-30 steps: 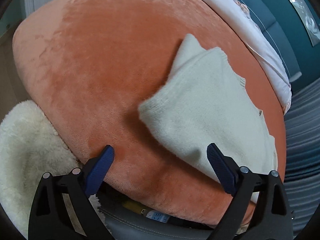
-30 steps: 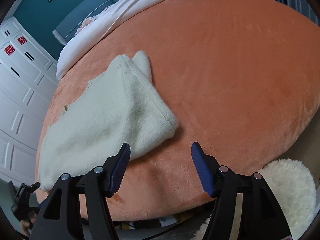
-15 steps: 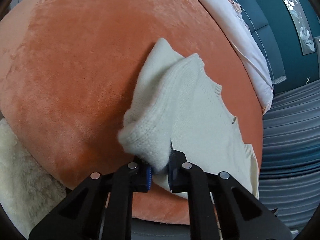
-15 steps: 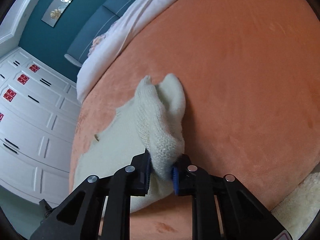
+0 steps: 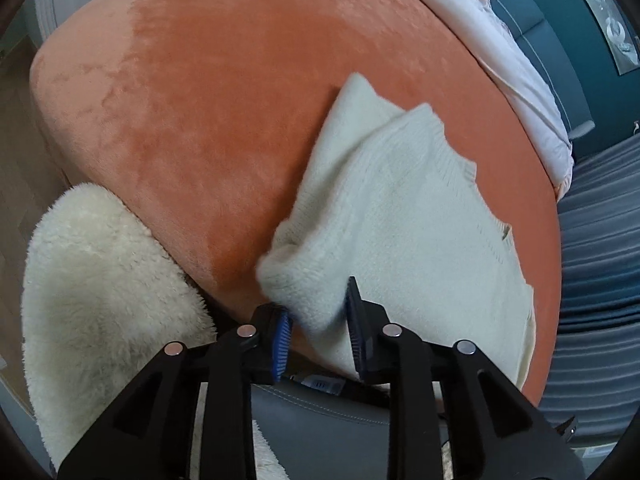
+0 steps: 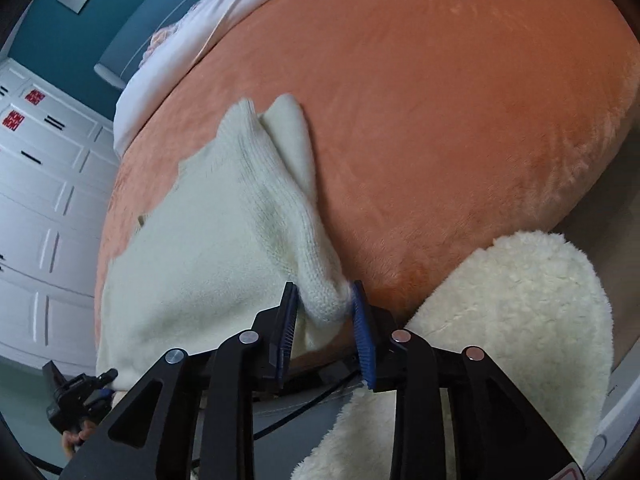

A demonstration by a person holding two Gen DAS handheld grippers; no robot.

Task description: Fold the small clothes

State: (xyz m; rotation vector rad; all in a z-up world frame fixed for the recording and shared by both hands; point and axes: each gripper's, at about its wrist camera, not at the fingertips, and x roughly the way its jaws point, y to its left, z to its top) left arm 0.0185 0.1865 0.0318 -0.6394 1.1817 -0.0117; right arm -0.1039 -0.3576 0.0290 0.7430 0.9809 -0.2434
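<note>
Two grippers work the near edge of the cream knitted sweater (image 5: 404,216). Our left gripper (image 5: 318,320) has just eased its jaws apart a little, yet the blue pads still flank and touch a bunched corner of knit; our right gripper (image 6: 325,312) has done likewise and pinches the opposite near corner between narrowly parted jaws. Beyond them the sweater lies on the orange plush bed cover (image 5: 224,92), one sleeve already doubled over the body, its far tip pointing away. We judge the fold under way: sleeve tucked, bottom hem yet to be carried to the far shoulders. Beside us, a fluffy white rug (image 5: 104,280).
</note>
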